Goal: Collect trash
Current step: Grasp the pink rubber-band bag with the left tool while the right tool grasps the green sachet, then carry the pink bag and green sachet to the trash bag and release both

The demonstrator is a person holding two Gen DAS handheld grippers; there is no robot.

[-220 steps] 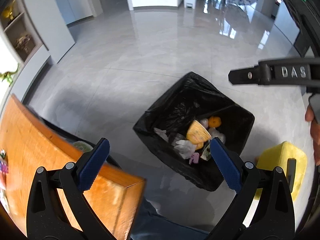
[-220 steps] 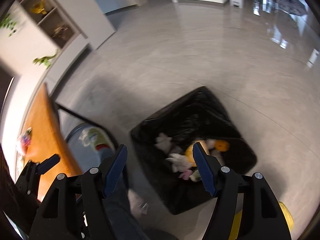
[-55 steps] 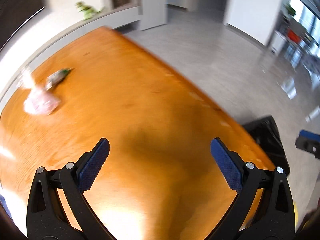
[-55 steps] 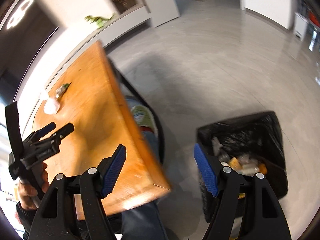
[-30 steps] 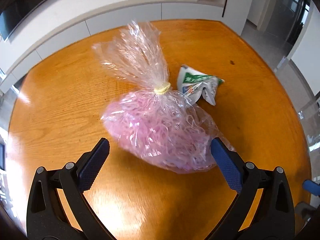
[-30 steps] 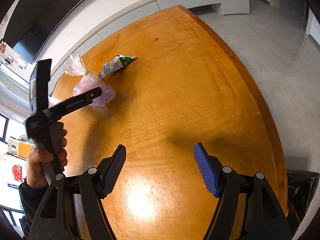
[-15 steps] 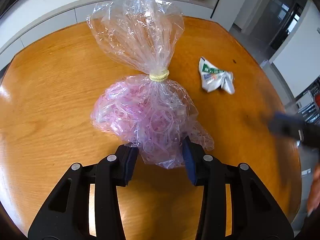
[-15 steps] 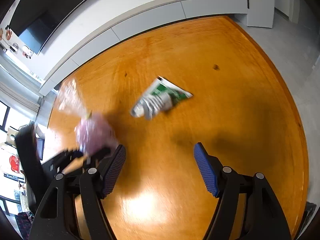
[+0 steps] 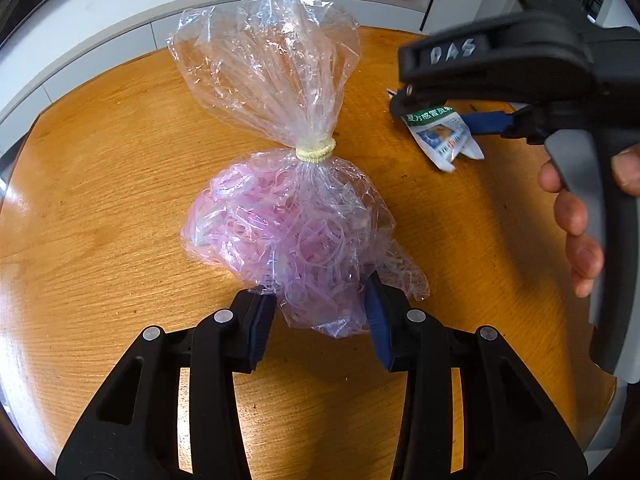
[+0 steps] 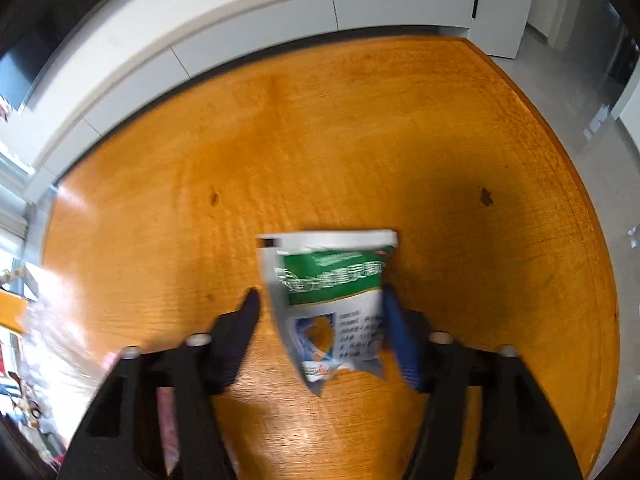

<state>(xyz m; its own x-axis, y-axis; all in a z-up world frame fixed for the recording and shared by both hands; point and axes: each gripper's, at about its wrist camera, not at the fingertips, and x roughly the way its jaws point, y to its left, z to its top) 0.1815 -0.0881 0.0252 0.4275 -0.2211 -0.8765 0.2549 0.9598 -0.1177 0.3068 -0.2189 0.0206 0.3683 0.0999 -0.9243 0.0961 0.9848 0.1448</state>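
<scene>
**Operator:** Both grippers have reached the table [image 9: 100, 184] since the earlier frame. The left gripper [image 9: 318, 320] is clamped on the lower end of the plastic bag [image 9: 288, 224]. The right gripper [image 10: 320, 316] has just been closing; the sachet [image 10: 332, 300] lies flat between its 2 jaws.

**Checker:** Risks?

**Operator:** Thin film may slip or tear on lifting. The right jaws may skid over the flat sachet.

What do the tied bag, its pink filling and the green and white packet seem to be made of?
Tied bag: thin clear plastic film, glossy and crinkled, gathered under a pale elastic tie.
Pink filling: probably rubber bands, shown by thin translucent loops.
Green and white packet: likely printed foil or plastic laminate, creased with a silvery edge; blurred.
</scene>
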